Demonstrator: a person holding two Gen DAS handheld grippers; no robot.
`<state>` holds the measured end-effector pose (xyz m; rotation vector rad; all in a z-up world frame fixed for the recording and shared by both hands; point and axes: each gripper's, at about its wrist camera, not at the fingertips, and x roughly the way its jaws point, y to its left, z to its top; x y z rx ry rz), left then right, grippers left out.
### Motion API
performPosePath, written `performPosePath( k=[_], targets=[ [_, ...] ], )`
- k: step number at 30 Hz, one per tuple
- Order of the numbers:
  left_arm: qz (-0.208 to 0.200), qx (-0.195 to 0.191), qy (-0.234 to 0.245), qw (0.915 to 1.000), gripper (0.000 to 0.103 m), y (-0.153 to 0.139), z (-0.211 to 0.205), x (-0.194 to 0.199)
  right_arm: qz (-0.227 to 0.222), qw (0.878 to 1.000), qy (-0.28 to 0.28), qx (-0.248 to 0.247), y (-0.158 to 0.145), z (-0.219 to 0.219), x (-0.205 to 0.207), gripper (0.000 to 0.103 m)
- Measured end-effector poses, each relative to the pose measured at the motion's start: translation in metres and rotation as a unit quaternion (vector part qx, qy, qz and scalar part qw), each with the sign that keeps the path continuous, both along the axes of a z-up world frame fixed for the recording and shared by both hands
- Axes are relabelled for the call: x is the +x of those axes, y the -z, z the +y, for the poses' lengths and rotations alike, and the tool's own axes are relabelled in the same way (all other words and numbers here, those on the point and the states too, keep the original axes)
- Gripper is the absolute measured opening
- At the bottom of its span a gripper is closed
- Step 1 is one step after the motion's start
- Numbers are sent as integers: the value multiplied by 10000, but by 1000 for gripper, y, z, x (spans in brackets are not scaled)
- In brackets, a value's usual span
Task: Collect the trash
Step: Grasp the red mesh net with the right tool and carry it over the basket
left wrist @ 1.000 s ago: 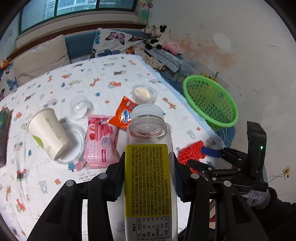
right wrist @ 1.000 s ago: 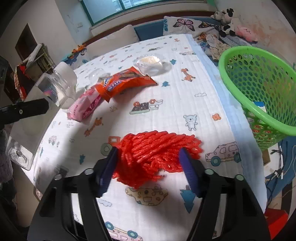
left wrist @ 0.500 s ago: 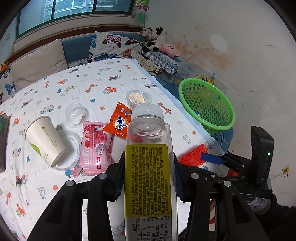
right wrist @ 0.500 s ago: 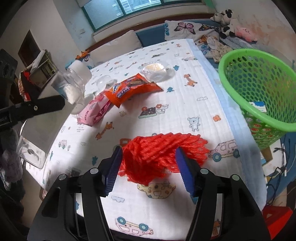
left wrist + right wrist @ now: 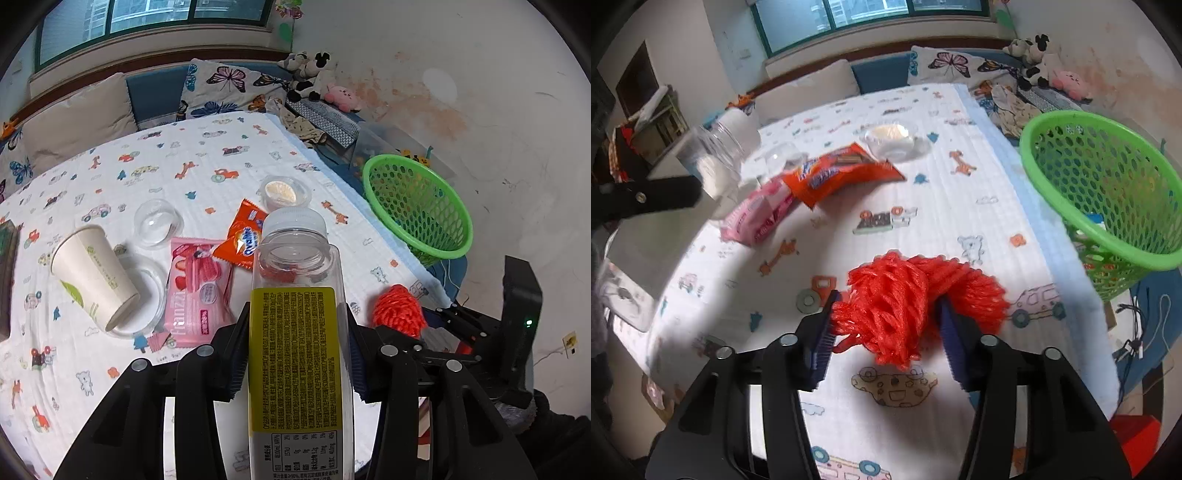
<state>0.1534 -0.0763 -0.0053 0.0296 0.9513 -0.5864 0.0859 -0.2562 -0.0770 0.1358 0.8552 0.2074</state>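
My left gripper [image 5: 295, 332] is shut on a clear plastic bottle [image 5: 295, 325] with a yellow label, held upright above the table's near edge. My right gripper [image 5: 886, 328] is shut on a bunch of red mesh netting [image 5: 908, 299], lifted above the tablecloth; the netting also shows in the left wrist view [image 5: 397, 310]. A green mesh basket [image 5: 1108, 192] stands off the table's right edge, also in the left wrist view [image 5: 417, 206]. The bottle shows at the left of the right wrist view [image 5: 716, 155].
On the cartoon-print tablecloth [image 5: 147, 173] lie a tipped paper cup [image 5: 92, 273], a pink wipes pack [image 5: 195, 288], an orange snack wrapper [image 5: 243, 236], a clear lid [image 5: 155, 221] and a clear cup with a lid [image 5: 284, 192]. Pillows and plush toys sit behind.
Both grippers have risen and drawn back from the table. The right jaws have closed in on the red netting and lifted it off the cloth.
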Motion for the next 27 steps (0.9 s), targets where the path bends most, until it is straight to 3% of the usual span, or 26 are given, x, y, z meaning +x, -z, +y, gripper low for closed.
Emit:
performPosePath(
  k=[7, 14, 23, 26, 27],
  targets=[
    [-103, -110, 345, 9993, 44, -14, -31, 6, -287, 9983, 267, 422, -36, -44, -7, 47],
    [-130, -179, 705, 9973, 44, -27, -82, 21, -573, 9934, 932, 333, -67, -123, 11, 47],
    [-152, -194, 1155, 9930, 44, -41, -161, 54, -315, 9869, 1573, 139, -50, -200, 57, 49],
    [-217, -122, 1287, 9914, 44, -42, -186, 63, -222, 9857, 1669, 108, -41, -215, 63, 53],
    [-191, -125, 1332, 9908, 44, -41, -193, 67, -209, 9850, 1706, 126, -38, -219, 64, 59]
  ],
)
